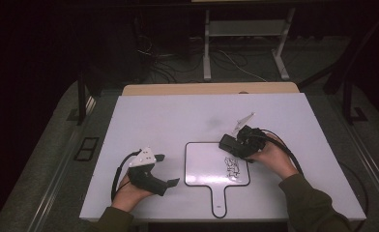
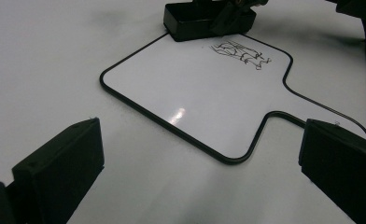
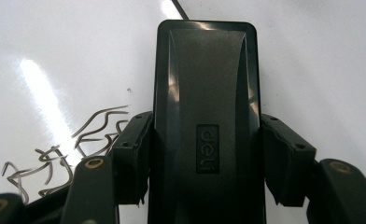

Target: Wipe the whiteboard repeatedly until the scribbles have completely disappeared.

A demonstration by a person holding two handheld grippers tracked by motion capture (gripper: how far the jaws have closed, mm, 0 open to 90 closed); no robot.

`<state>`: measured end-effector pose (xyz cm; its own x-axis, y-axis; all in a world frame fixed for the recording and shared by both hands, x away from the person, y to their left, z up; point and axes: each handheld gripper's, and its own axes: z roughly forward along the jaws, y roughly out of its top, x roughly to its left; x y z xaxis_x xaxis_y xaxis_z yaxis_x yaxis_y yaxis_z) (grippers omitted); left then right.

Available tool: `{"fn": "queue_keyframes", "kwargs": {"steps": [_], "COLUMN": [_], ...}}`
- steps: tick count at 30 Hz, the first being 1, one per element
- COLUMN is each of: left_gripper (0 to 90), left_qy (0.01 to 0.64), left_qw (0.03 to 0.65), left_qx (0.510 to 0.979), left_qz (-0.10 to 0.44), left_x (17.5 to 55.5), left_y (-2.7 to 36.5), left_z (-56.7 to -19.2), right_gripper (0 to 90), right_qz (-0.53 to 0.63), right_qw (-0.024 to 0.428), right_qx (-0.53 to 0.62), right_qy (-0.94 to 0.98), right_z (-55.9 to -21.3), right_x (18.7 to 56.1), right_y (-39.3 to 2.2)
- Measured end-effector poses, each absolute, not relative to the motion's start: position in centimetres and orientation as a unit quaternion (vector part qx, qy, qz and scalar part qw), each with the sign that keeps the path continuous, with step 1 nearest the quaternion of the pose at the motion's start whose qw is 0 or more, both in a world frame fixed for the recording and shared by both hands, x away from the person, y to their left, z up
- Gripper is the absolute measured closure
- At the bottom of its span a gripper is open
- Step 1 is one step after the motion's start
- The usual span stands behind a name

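A small paddle-shaped whiteboard with a black rim lies on the white table, its handle toward the person. Black scribbles mark its right side. My right gripper is shut on a black board eraser, both jaws pressing its long sides. The eraser rests at the board's upper right corner, just above the scribbles. In the left gripper view the eraser and scribbles lie at the far end of the whiteboard. My left gripper stands open, left of the board, nothing between its jaws.
The white table has a wooden strip along its far edge. Beyond it stand a metal frame and loose cables on a dark floor. A cable loops over the right hand.
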<state>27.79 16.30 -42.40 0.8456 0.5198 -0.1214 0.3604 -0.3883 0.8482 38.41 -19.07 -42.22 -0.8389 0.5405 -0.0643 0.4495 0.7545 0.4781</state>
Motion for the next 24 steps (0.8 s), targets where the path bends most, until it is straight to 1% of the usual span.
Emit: {"fn": "queue_keyframes", "kwargs": {"steps": [23,24], "left_gripper": [0.0,0.0], "left_qy": [0.264,0.264], "left_qw": [0.483,0.483], "left_qx": [0.831,0.831], "left_qz": [0.082,0.082], "left_x": [27.8,27.8], "left_y": [16.2,16.2], "left_z": [-42.4,-42.4], "right_gripper": [39.0,39.0], "right_qz": [0.226,0.223], "right_qw": [0.086,0.091], "right_qx": [0.236,0.230], "right_qy": [0.941,0.943], "right_z": [-42.1,-42.1], "right_x": [36.7,36.7], "right_y": [-17.6,-17.6]}}
